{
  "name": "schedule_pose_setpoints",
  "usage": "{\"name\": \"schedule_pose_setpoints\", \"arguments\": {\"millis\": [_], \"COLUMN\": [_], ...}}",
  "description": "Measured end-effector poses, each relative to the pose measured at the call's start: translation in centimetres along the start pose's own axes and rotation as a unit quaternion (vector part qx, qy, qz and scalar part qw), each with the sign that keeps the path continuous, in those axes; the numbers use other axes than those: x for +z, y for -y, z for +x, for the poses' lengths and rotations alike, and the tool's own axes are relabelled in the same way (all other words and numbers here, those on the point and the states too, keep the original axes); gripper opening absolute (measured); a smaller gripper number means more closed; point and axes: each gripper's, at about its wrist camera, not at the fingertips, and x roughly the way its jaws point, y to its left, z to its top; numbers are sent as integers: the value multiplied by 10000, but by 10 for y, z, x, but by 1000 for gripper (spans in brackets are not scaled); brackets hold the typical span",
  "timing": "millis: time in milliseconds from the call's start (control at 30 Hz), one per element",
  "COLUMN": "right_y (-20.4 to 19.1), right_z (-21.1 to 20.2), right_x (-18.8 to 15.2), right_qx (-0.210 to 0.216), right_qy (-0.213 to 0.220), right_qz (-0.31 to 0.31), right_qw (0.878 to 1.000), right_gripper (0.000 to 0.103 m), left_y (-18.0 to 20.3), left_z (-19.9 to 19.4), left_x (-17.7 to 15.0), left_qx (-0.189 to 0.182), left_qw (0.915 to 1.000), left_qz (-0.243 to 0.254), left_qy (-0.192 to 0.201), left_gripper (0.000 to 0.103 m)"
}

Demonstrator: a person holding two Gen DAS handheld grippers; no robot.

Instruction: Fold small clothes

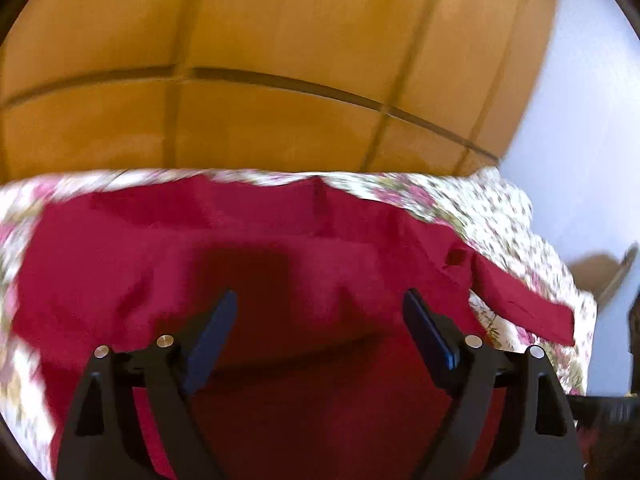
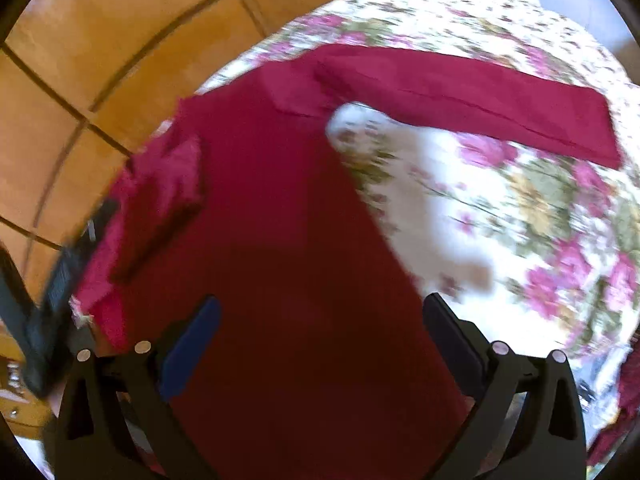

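Folding is partly done: the red shirt (image 2: 280,208) lies on the flowered sheet (image 2: 540,220), one sleeve (image 2: 472,104) stretched out, the other side (image 2: 160,200) apparently turned in. Left gripper (image 1: 320,312) and right gripper (image 2: 320,316) hover above it, jaws released and empty. Next move, by judgement: grasp the outstretched sleeve and fold it inward.
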Motion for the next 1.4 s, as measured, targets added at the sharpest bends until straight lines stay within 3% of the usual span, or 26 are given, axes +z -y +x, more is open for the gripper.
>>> {"name": "schedule_pose_setpoints", "arguments": {"millis": [67, 100, 167, 267, 367, 467, 500, 533, 567, 600, 700, 800, 900, 933, 1000, 1067, 1167, 1267, 1300, 1333, 1400], "right_y": [-11, -17, -32, -54, -68, -76, -79, -85, -89, -91, -89, -88, -81, -75, -66, -68, -66, -67, -68, -71, -76], "right_z": [8, 13, 27, 53, 82, 98, 100, 103, 105, 103, 79, 72, 98, 112, 118, 117, 116, 115, 113, 112, 110], "right_x": [5, 8, 17, 29, 39, 47, 50, 54, 59, 62, 69, 77, 74, 70, 66, 68, 67, 69, 67, 66, 64], "right_qx": [304, 436, 591, 684, 714, 607, 600, 580, 600, 672, 807, 500, 145, 26, 59, 18, 25, 91, 101, 97, 33], "right_qy": [6, 15, 27, 76, 25, 106, 149, 147, 116, 188, 675, 940, 569, 255, 261, 243, 261, 277, 268, 268, 280], "right_qz": [-35, -43, -152, -285, -285, -309, -398, -550, -661, -711, -683, -819, -807, -714, -565, -603, -633, -712, -750, -808, -918], "right_qw": [9995, 9990, 9981, 9972, 9970, 9976, 9973, 9967, 9959, 9950, 9921, 9909, 9950, 9971, 9980, 9979, 9977, 9970, 9968, 9963, 9954], "right_gripper": [96, 87, 80, 79, 78, 72, 50, 20, 10, 7, 7, 7, 7, 7, 7, 8, 11, 17, 24, 29, 38], "left_y": [-31, -54, -94, -128, -152, -153, -151, -151, -153, -159, -172, -173, -170, -170, -169, -169, -176, -175, -169, -161, -150], "left_z": [-18, -29, -49, -52, -40, -28, -22, -19, -18, -20, -25, -30, -29, -30, -31, -36, -52, -72, -77, -77, -67], "left_x": [-9, -15, -29, -42, -44, -34, -30, -27, -26, -25, -29, -32, -32, -33, -34, -36, -44, -47, -42, -34, -21], "left_qx": [223, 549, 1080, 1361, 1337, 1527, 1539, 1498, 1448, 1362, 1371, 1421, 1509, 1534, 1689, 1941, 2392, 2646, 2666, 2652, 2684], "left_qw": [9984, 9947, 9814, 9728, 9644, 9635, 9659, 9676, 9678, 9669, 9595, 9590, 9592, 9587, 9554, 9492, 9318, 9198, 9214, 9285, 9386], "left_qz": [-494, -848, -1537, -1849, -2280, -2199, -2079, -2034, -2055, -2148, -2434, -2431, -2374, -2381, -2408, -2459, -2707, -2818, -2695, -2411, -1960], "left_qy": [129, 214, 388, 310, -36, -53, -66, -4, 79, 226, 360, 320, 273, 270, 260, 285, 355, 681, 851, 968, 924], "left_gripper": [84, 84, 82, 76, 73, 71, 71, 71, 71, 71, 71, 71, 71, 71, 71, 71, 71, 71, 71, 72, 77]}}
